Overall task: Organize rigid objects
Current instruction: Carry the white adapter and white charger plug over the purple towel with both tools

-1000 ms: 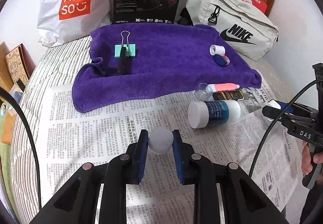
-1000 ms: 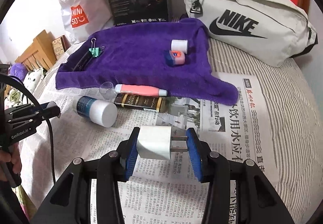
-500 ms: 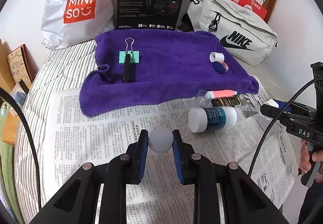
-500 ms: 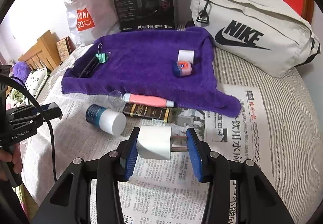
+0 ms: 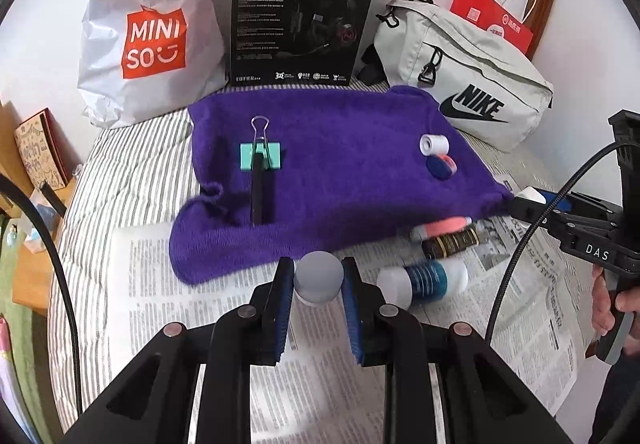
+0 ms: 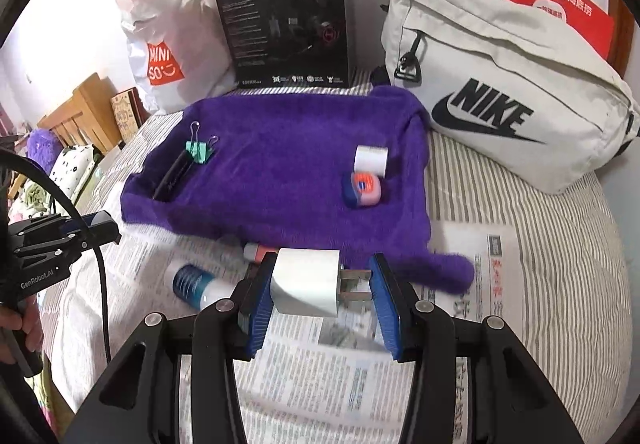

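Observation:
My left gripper (image 5: 318, 282) is shut on a small grey round cap (image 5: 319, 278), held above the newspaper near the purple towel's front edge (image 5: 224, 268). My right gripper (image 6: 322, 286) is shut on a white plug adapter (image 6: 306, 286), its prongs pressed against the right pad. On the purple towel (image 6: 280, 172) lie a teal binder clip (image 5: 261, 161), a black pen (image 5: 258, 196), a white roll (image 6: 371, 160) and a small blue-and-pink jar (image 6: 362, 190). A blue bottle with white cap (image 5: 424, 278), a pink tube (image 5: 442, 226) and a dark bar (image 5: 450, 244) lie on the newspaper.
At the back stand a white Miniso bag (image 5: 148, 32), a black headset box (image 5: 300, 18), a grey Nike bag (image 6: 504, 92) and red paper bags (image 6: 552, 8). Newspaper (image 6: 340, 372) covers the striped bed. A wooden bed frame (image 6: 80, 116) is at the left.
Both grippers have risen and moved forward toward the purple towel, each keeping its object. The towel and the items on the newspaper now sit lower and closer in both views.

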Demonstrator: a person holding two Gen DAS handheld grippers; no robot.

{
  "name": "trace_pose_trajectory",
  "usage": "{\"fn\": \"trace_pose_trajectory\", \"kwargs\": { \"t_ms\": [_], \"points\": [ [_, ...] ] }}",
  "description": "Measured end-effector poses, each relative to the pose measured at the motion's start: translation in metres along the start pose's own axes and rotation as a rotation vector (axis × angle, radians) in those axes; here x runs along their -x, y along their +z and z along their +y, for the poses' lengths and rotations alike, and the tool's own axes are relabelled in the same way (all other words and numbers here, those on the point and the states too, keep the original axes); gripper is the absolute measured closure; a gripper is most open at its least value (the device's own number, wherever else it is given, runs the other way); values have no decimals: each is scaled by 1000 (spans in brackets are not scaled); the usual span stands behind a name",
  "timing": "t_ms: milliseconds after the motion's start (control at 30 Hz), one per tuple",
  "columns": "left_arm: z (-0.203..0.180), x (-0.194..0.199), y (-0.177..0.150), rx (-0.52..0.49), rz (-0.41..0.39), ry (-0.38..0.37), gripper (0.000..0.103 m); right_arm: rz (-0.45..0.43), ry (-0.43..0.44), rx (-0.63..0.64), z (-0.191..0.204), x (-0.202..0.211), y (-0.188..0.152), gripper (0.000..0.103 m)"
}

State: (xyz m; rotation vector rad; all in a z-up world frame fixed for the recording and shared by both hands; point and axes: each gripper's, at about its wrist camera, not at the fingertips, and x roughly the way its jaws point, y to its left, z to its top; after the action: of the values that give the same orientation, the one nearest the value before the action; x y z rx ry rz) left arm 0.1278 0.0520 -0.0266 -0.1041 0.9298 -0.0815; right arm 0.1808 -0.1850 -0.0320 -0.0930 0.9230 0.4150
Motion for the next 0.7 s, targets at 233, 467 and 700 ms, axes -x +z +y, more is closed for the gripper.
{"fn": "trace_pose_trajectory", "kwargs": {
  "t_ms": [233,467,700],
  "points": [
    [3,-14,20,-5,0,-10,80,14,-8,-10,-7,-22,24,58],
    [9,-30,37,-9,3,-18,80,64,-20,-33,-20,-58,40,57],
    [12,-47,52,-4,11,-28,80,127,-14,-45,-27,-85,41,57]
  ]
}}
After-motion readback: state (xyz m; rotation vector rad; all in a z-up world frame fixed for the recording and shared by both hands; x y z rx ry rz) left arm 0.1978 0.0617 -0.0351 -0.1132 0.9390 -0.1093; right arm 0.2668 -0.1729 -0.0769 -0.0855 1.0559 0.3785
